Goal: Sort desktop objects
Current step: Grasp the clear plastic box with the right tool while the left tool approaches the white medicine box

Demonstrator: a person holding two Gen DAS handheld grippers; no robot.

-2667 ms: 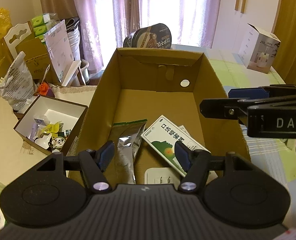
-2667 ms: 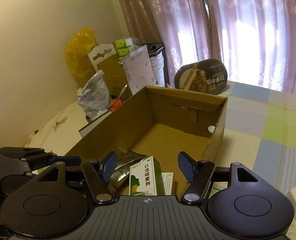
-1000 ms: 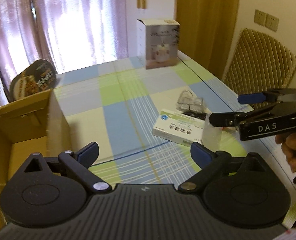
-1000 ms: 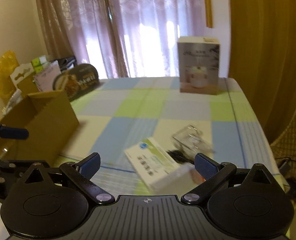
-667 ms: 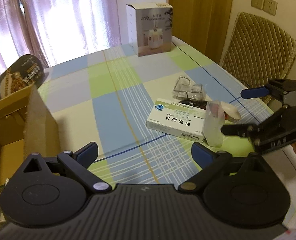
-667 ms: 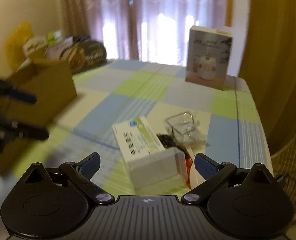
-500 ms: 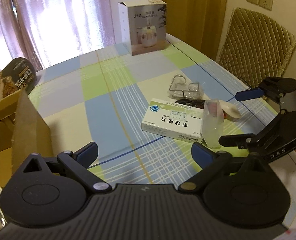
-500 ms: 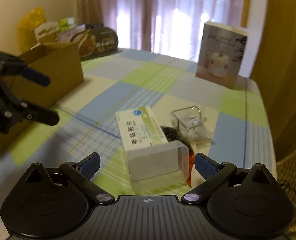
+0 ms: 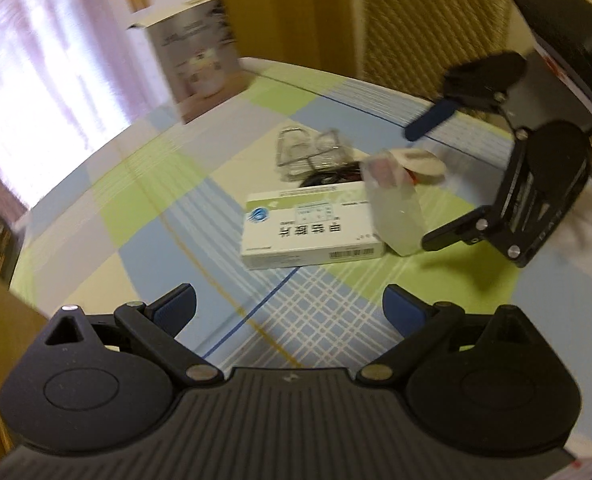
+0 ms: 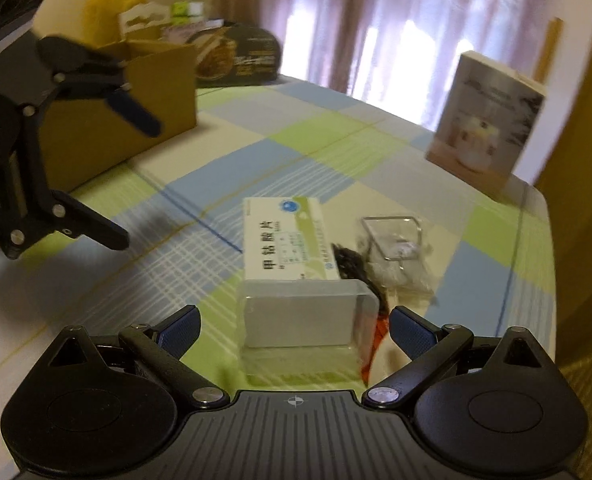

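Both tongs gape empty: right tongs (image 10: pixel 295 326) frame a clear rectangular plastic box (image 10: pixel 302 316) (touching a white-green carton (image 10: pixel 285 236)); left tongs (image 9: pixel 289 306) hover nearby.

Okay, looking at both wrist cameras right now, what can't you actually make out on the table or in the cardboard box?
- Brown cardboard box: right wrist view shows only its outer wall; its inside is hidden. Left wrist view cuts it off at the edge.
- Orange-red item: right wrist view, mostly hidden behind the clear plastic box.
- Grey carton by the curtain: motion blur makes its print unreadable.
- Black tangle: too small and blurred to identify.
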